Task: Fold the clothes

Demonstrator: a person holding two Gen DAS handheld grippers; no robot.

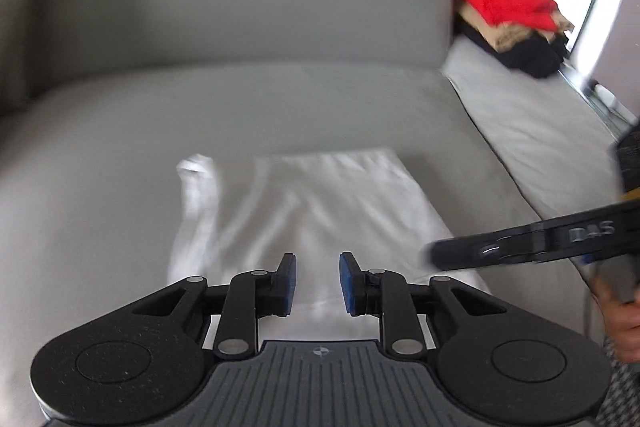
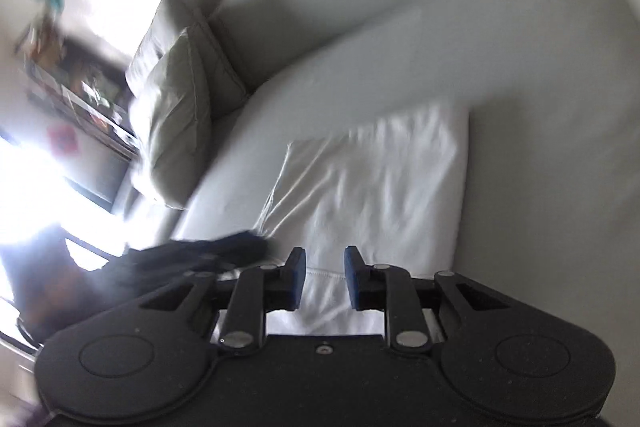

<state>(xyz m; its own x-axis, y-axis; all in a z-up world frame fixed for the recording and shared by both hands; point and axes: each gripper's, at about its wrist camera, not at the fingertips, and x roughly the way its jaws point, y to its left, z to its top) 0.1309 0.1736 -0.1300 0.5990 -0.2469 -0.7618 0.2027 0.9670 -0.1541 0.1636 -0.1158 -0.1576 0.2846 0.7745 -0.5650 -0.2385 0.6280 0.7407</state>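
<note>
Just ahead of the left gripper [image 1: 317, 283], a white garment [image 1: 316, 215] is lying flat on the grey sofa seat [image 1: 100, 155], folded into a rough rectangle with soft creases running across it. The left gripper is hovering over the near edge of this garment with its jaws standing apart, a clear gap between the blue pads [image 1: 347, 283], and it is gripping nothing. To its right, the right gripper [image 1: 520, 247] is reaching in as a dark blurred bar, its tip near the garment's right edge, with a hand [image 1: 624, 323] showing at the frame's edge behind it. Far ahead and to the right, beyond the sofa backrest [image 1: 240, 11], a pile of clothes [image 1: 516, 23] is sitting on a lighter cushion [image 1: 536, 123]: a red piece on top, a tan one under it, and black ones at the bottom.

In the right wrist view, the right gripper [image 2: 325, 277] is also hanging over the near edge of the white garment [image 2: 372, 187], its jaws parted and holding nothing. To its left, a dark blurred shape is crossing the garment's corner; the blur is hiding what it is. Further ahead and to the left, two pale pillows [image 2: 180, 115] are leaning against the sofa corner.
</note>
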